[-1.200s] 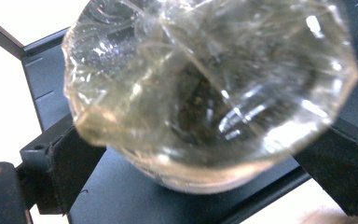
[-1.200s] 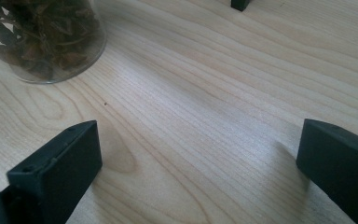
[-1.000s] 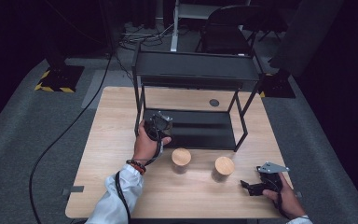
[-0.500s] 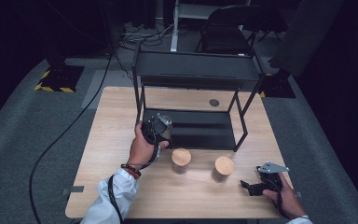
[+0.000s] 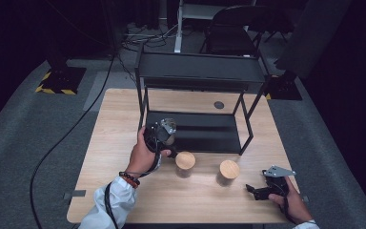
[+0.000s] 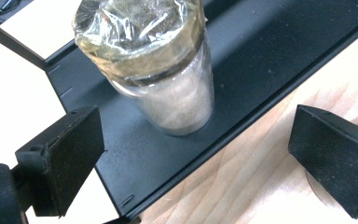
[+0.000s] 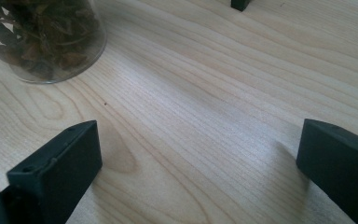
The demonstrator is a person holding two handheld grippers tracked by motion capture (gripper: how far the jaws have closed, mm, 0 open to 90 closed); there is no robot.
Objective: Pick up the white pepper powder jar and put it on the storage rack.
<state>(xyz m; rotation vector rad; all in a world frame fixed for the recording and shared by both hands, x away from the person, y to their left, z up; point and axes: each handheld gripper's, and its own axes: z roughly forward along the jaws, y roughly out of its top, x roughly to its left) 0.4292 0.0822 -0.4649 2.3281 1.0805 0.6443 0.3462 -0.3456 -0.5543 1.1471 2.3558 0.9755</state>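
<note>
A glass jar (image 6: 165,70) of pale grains, its lid wrapped in clear film, stands upright on the black lower shelf (image 6: 261,60) of the rack. My left gripper (image 6: 199,161) is open just in front of it, jaws wide and off the glass. From above, that gripper (image 5: 164,139) sits at the shelf's front left corner with the jar (image 5: 168,127) beside it. Two wooden-lidded jars (image 5: 185,161) (image 5: 229,170) stand on the table before the rack. My right gripper (image 5: 258,190) rests open near the table's front right; its own view has it (image 7: 200,161) over bare wood.
The black two-tier rack (image 5: 201,70) takes up the middle and back of the wooden table (image 5: 114,124). A jar of dried leaves (image 7: 42,37) and a rack foot (image 7: 240,4) lie ahead of the right gripper. A dark round disc (image 5: 218,105) lies behind the rack.
The left hand has drawn slightly back toward the person from the shelf corner. The right hand and the two wooden-lidded jars have not moved.
</note>
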